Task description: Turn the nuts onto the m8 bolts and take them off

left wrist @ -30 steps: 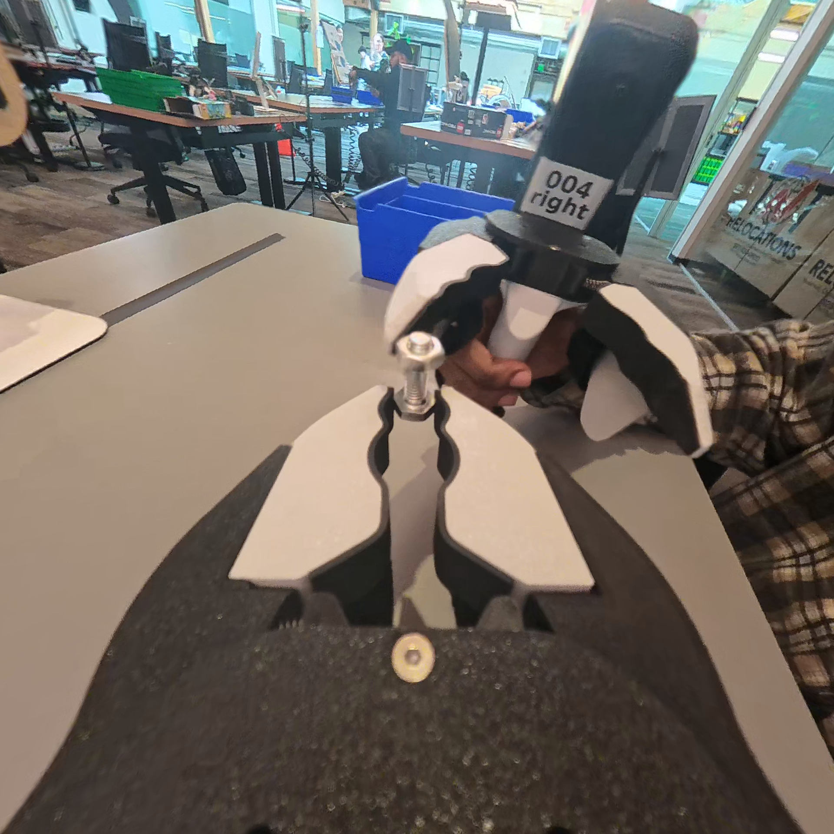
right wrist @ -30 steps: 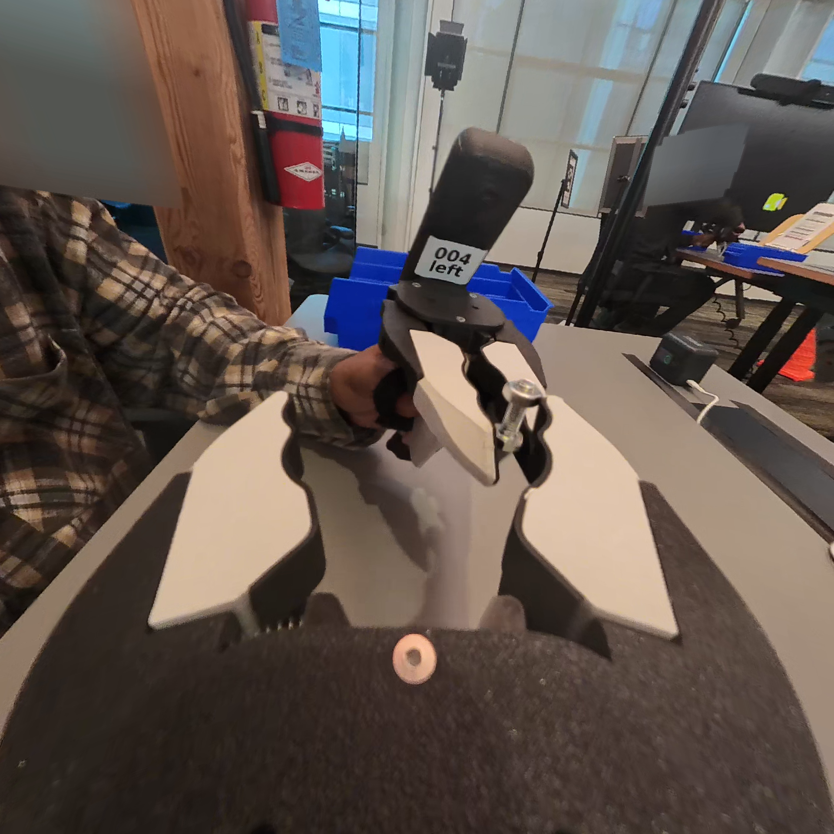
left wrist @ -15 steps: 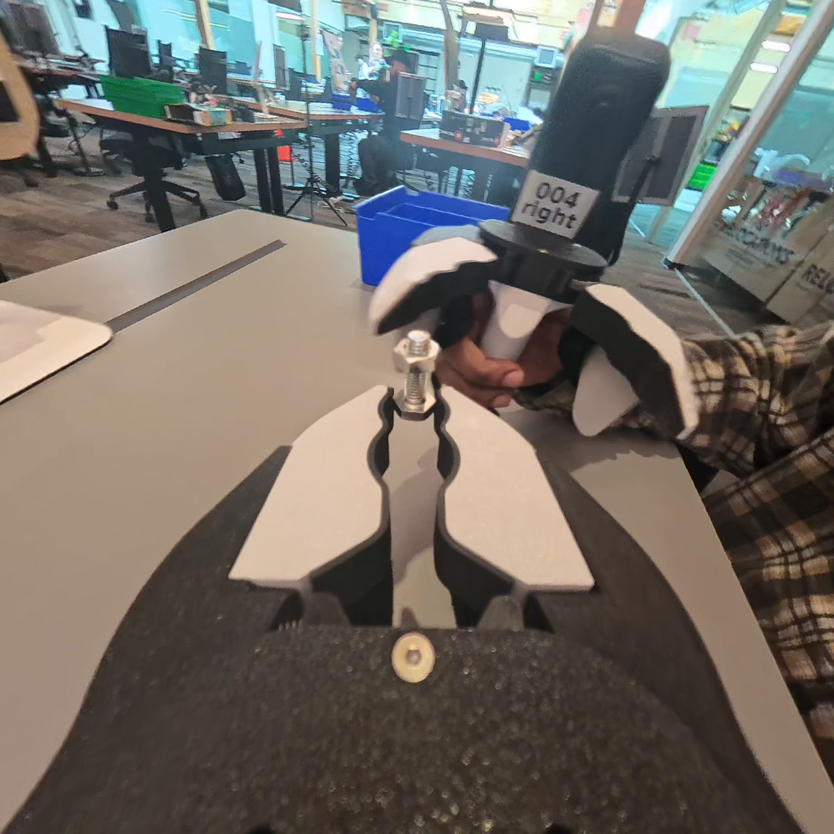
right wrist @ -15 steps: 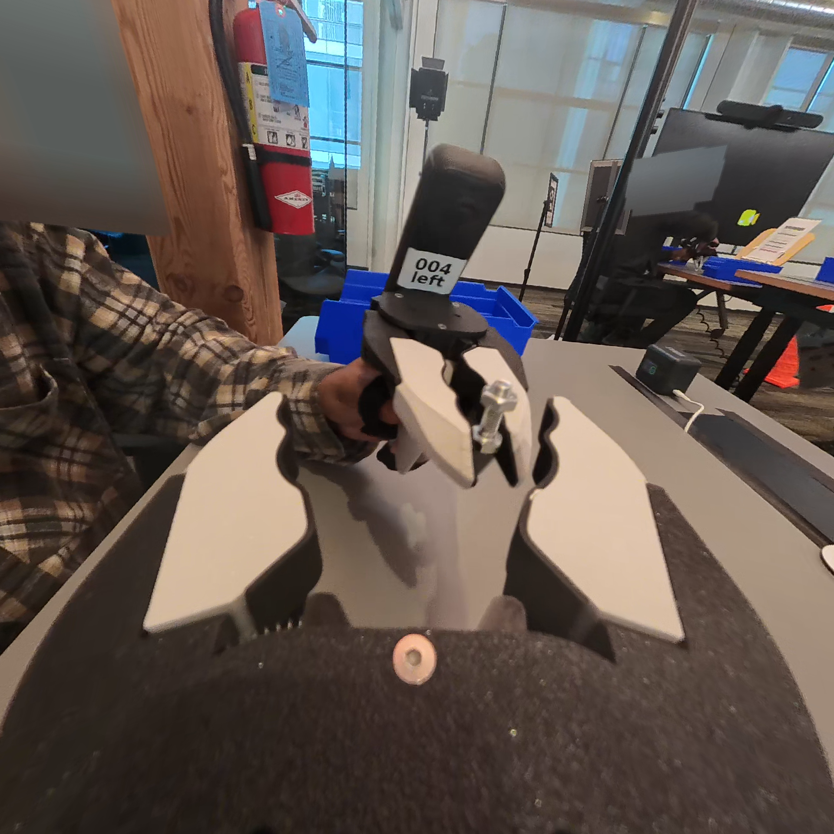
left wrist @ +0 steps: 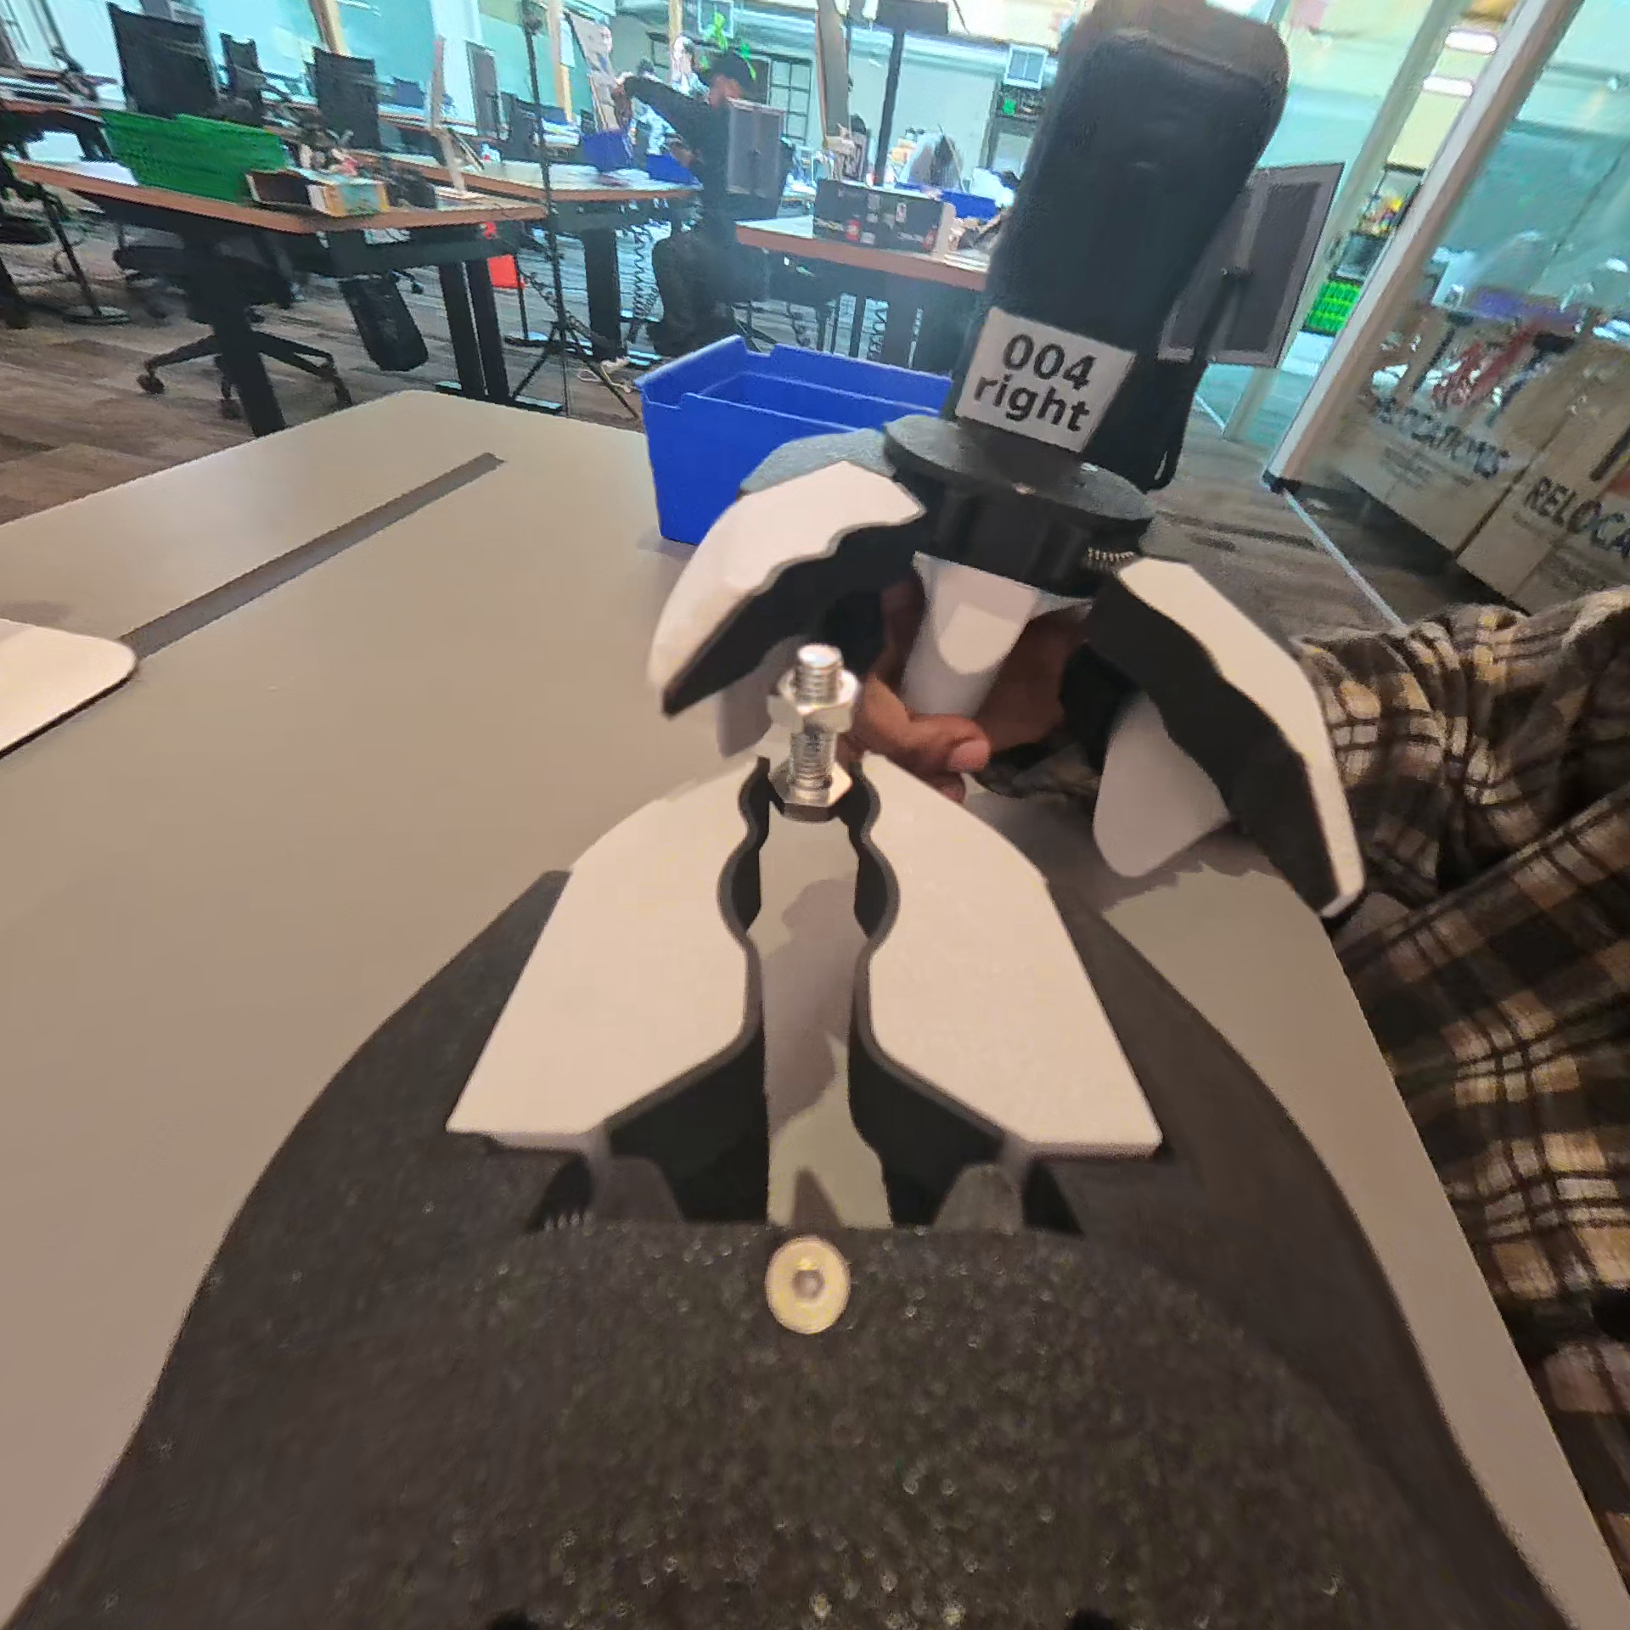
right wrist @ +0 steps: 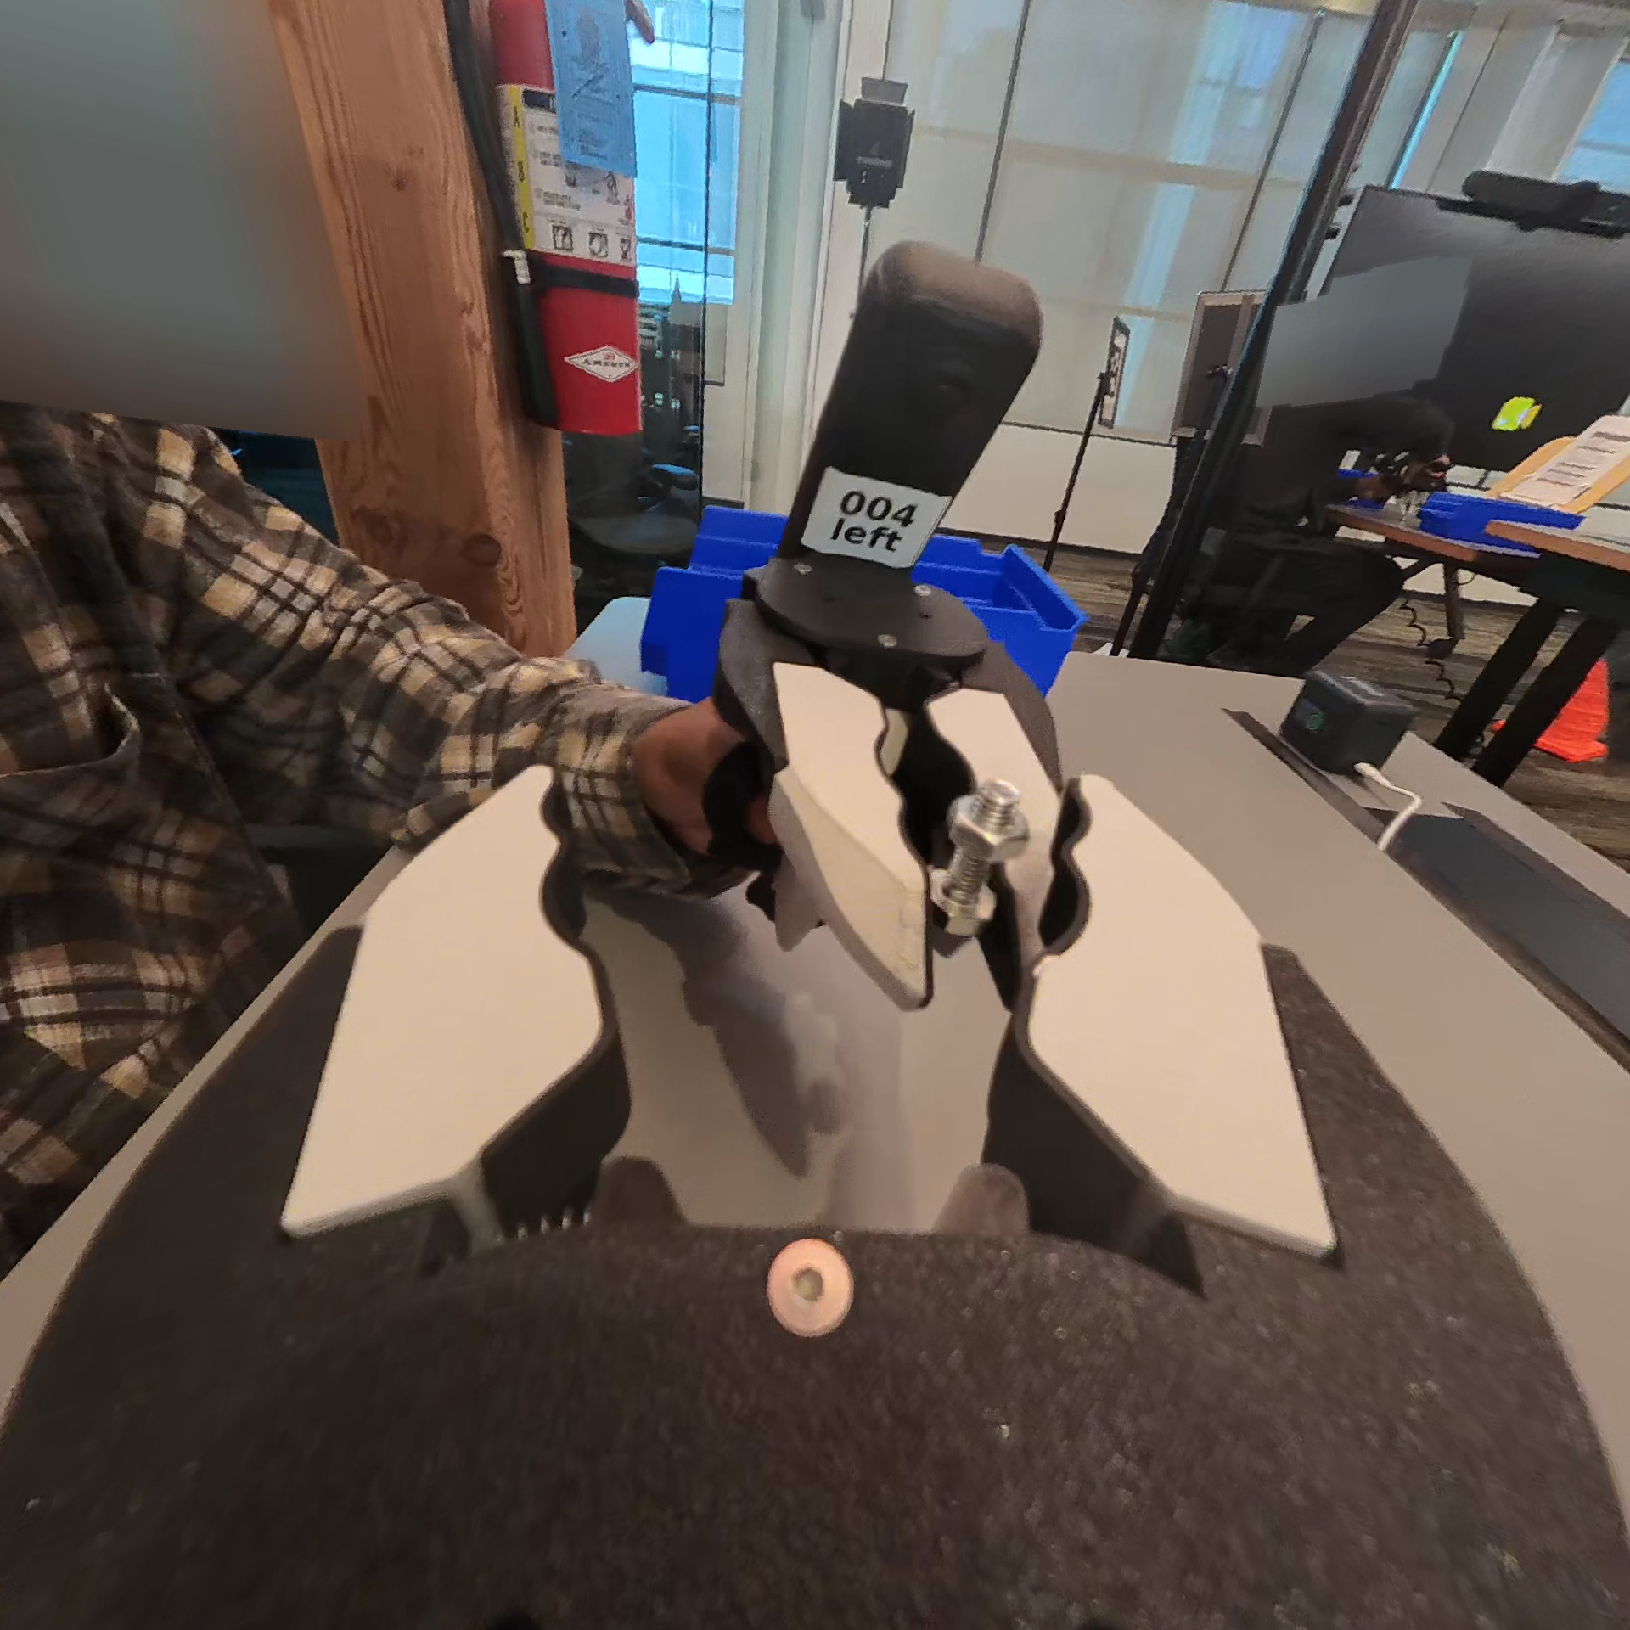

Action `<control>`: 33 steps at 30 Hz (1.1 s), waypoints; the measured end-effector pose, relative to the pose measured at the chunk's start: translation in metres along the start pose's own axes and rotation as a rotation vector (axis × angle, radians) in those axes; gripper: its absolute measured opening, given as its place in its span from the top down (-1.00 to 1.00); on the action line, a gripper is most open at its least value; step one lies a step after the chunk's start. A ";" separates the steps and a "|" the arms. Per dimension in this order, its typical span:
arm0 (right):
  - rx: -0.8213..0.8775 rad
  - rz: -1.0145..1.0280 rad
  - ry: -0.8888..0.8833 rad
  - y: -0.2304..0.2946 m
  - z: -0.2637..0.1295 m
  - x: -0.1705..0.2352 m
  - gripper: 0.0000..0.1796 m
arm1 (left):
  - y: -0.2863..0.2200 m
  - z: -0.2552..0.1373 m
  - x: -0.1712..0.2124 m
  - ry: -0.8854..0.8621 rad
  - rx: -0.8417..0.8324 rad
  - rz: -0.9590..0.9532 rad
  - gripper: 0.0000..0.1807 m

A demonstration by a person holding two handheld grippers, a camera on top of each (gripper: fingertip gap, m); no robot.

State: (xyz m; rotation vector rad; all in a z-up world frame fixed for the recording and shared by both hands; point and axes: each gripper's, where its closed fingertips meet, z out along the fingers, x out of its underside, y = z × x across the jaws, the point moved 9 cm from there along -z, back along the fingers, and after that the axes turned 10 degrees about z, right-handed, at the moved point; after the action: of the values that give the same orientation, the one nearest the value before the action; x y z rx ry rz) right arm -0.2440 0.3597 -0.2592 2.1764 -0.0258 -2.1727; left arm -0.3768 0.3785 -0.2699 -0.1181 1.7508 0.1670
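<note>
A silver M8 bolt (left wrist: 809, 750) stands upright, thread up, with its hex head clamped between my left gripper's (left wrist: 809, 794) tips. A silver nut (left wrist: 811, 701) sits on the thread near the top, with the thread's end showing above it. My right gripper (right wrist: 810, 794) is open and empty. Its left finger (left wrist: 767, 573) hangs just above and right of the nut, apart from it. In the right wrist view the bolt (right wrist: 970, 869) and nut (right wrist: 988, 829) sit close inside my right finger (right wrist: 1147, 970). Both grippers hover over the grey table (left wrist: 353, 794).
A blue bin (left wrist: 750, 441) stands at the table's far edge behind the grippers. A white pad (left wrist: 53, 670) lies at the left, beyond a dark slot (left wrist: 309, 556). A small black device with a white cable (right wrist: 1341, 732) sits at the right. A plaid sleeve (left wrist: 1455, 882) crosses the table's right edge. The grippers' ends are close to 5 centimetres from one another.
The nut sits a little lower on the thread, and the bolt's end now shows above it. The right gripper stays open close to the nut. The left gripper still holds the bolt head.
</note>
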 end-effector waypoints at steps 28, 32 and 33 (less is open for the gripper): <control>-0.028 -0.020 0.040 0.006 -0.002 -0.001 -0.18 | 0.005 -0.008 -0.003 -0.017 -0.016 0.004 0.82; -0.009 -0.022 -0.020 0.003 -0.011 -0.007 -0.08 | 0.011 -0.016 -0.003 -0.037 -0.040 -0.024 0.82; 0.001 -0.019 -0.030 0.002 -0.011 -0.008 -0.11 | 0.010 -0.014 -0.004 -0.035 -0.033 -0.017 0.82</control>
State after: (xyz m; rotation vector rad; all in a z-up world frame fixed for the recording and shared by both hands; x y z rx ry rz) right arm -0.2329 0.3589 -0.2508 2.1538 -0.0075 -2.2154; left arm -0.3914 0.3853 -0.2634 -0.1536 1.7120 0.1845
